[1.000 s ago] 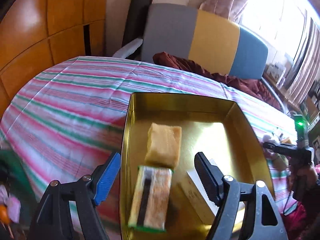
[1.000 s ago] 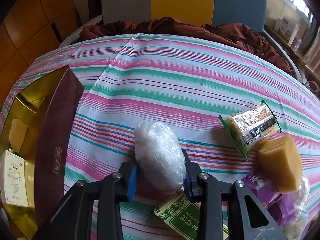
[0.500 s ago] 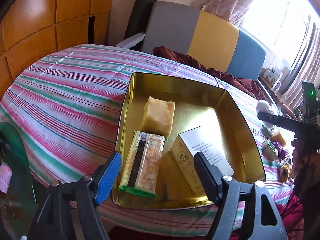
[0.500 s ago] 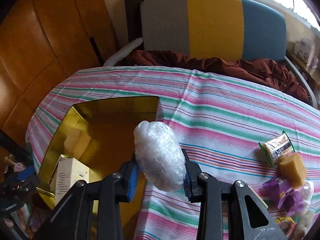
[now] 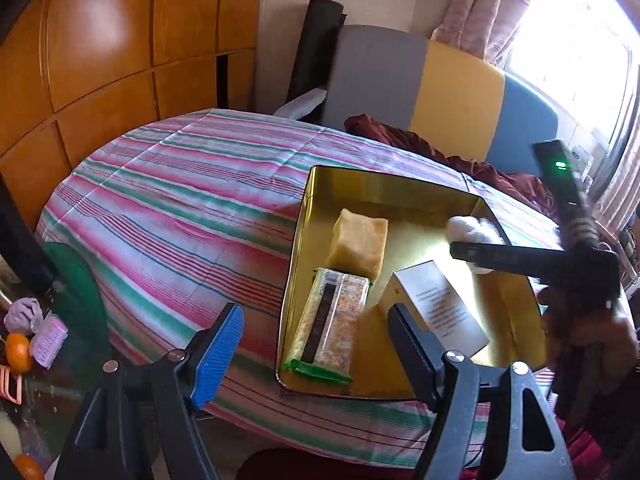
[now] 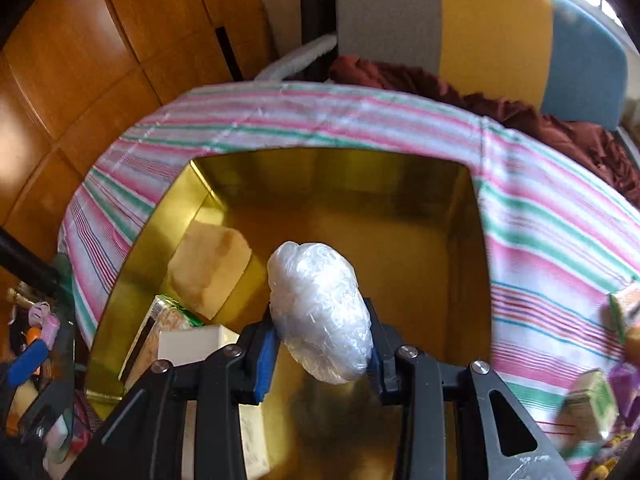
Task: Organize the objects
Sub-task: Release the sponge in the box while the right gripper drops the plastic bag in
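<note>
A gold tin [image 5: 300, 240] [image 6: 468, 240] stands on the striped tablecloth. Inside lie a yellow cake block [image 5: 360, 242] [image 6: 208, 268], a green-edged cracker pack [image 5: 330, 326] [image 6: 160, 320] and a white box [image 5: 440, 308] [image 6: 192, 344]. My right gripper [image 6: 320, 354] is shut on a white plastic-wrapped bundle [image 6: 320, 312] [image 5: 468, 230] and holds it over the tin's open middle. My left gripper [image 5: 316, 344] stands open at the tin's near left corner, nothing between its fingers, the blue pad [image 5: 218, 354] over the cloth.
More snack packs [image 6: 592, 404] lie on the cloth at the right. A grey, yellow and blue chair [image 5: 440, 92] with a maroon cloth [image 5: 460, 156] stands behind the table. Oranges and small items [image 5: 28, 344] sit on a glass surface at the left.
My right gripper carried the white bundle leftward from the cloth to over the tin. The left gripper drew back toward me, showing more of the tin and table.
</note>
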Motion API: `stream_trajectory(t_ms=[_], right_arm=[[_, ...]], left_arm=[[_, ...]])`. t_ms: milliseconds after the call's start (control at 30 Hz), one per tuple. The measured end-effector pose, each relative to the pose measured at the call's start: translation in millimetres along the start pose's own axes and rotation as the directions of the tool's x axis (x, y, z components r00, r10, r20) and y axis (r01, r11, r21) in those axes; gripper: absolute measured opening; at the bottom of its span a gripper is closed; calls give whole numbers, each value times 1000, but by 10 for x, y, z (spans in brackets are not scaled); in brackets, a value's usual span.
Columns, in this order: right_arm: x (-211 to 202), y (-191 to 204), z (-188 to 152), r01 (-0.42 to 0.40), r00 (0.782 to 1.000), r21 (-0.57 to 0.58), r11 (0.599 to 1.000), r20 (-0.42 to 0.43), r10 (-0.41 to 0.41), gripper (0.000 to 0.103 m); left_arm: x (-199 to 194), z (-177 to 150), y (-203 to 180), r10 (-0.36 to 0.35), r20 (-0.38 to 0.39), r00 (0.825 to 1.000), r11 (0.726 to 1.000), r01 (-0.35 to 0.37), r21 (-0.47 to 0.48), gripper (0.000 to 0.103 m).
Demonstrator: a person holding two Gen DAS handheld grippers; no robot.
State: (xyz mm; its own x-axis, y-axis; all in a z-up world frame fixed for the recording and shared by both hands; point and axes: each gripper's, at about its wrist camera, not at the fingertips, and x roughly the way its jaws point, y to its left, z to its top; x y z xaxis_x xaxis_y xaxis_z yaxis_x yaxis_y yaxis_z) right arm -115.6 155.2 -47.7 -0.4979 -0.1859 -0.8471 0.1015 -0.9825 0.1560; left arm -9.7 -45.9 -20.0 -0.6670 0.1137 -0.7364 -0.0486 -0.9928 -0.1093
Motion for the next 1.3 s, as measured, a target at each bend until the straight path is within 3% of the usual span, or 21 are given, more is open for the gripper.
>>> stream_trajectory(t_ms=[133, 200, 267, 533, 800, 1033, 1300], right_arm=[[216, 144, 17, -62, 997, -3, 998, -45, 62, 41], [242, 191, -7, -95, 994, -11, 995, -56, 95, 53], [228, 232, -49, -114, 992, -20, 993, -48, 113, 59], [-35, 132, -150, -114, 993, -16, 993, 15, 114, 76], [-551, -187, -403, -48, 995, -1, 999, 88, 48, 93], [-959, -639, -654, 51, 989, 67, 996, 132, -60, 96], [-1330, -1168, -939, 138, 976, 145, 980, 147, -160, 97]], left_arm=[[22, -25, 5, 0, -12, 1000, 1000, 0, 1, 69], [38, -42, 4, 6, -19, 1000, 1000, -6, 4, 68], [70, -55, 13, -4, -32, 999, 1000, 4, -4, 63], [91, -98, -26, -66, -44, 997, 998, 67, 2, 57], [-36, -33, -228, -116, -3, 993, 992, 116, 39, 57], [-53, 21, -584, -146, -6, 989, 983, 146, 113, 57], [-65, 8, -1048, -197, -21, 980, 954, 196, 228, 57]])
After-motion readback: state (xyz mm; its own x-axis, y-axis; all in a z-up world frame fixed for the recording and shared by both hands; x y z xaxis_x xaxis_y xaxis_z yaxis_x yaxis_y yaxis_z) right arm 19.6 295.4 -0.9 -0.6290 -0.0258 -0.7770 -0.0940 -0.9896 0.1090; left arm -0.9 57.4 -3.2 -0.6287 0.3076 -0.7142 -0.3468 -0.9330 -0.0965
